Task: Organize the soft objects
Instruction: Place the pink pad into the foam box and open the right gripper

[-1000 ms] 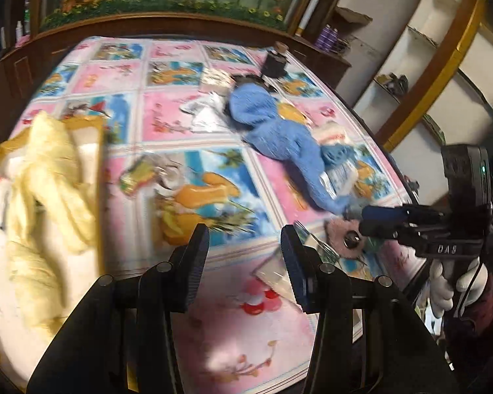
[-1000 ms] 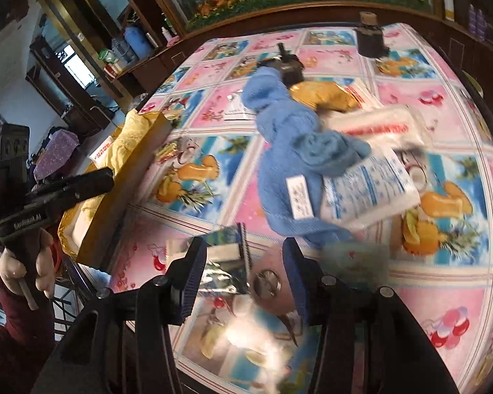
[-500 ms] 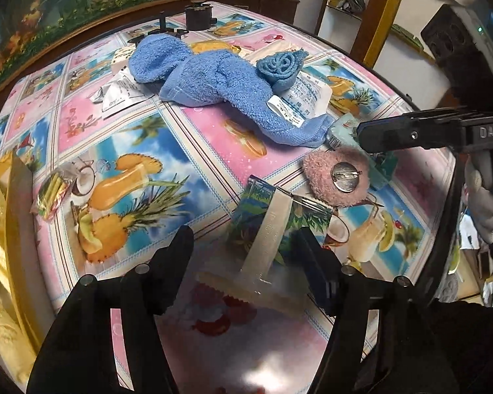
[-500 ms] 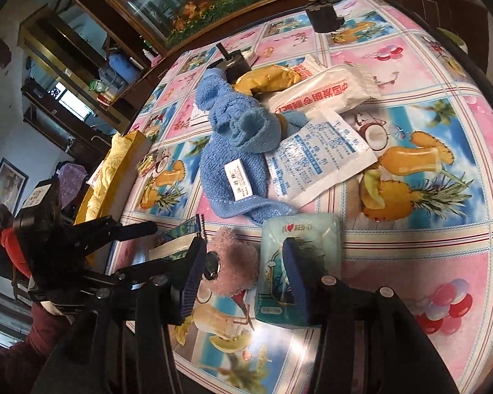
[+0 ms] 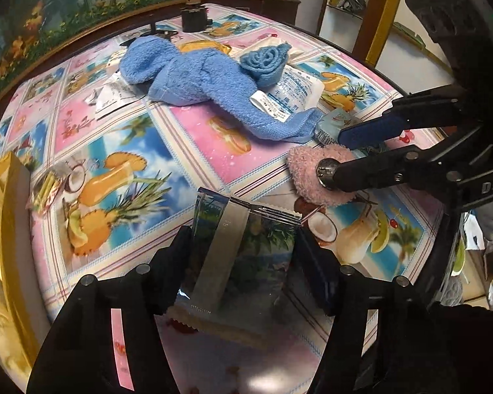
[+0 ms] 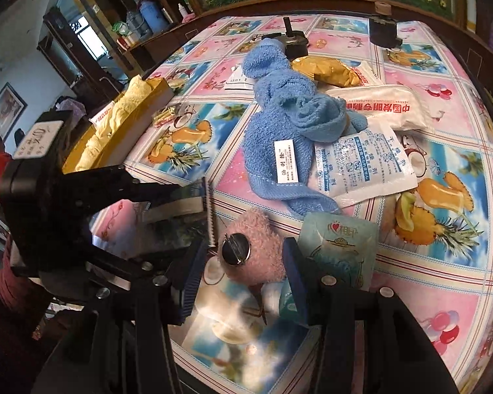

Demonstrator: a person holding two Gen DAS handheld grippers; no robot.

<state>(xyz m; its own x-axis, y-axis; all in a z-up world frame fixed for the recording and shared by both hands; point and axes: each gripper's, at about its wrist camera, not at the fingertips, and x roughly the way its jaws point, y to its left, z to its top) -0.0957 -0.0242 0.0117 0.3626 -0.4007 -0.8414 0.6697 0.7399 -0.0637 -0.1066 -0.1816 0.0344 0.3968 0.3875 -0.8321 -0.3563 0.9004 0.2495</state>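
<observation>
Left claw (image 5: 243, 256) of mine just closing slightly, astride the foil packet (image 5: 246, 246), contact unclear, right claw (image 6: 243, 259) half open around pink fluffy pad (image 6: 256, 246), blue towel (image 6: 279, 124) beyond on surface (image 6: 443, 236).

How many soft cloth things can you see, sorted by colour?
Blue: 2, the long towel and the rolled cloth
Pink: 1, the fluffy pad
Yellow: 1, the cloth heap in the tray
Total: 4
</observation>
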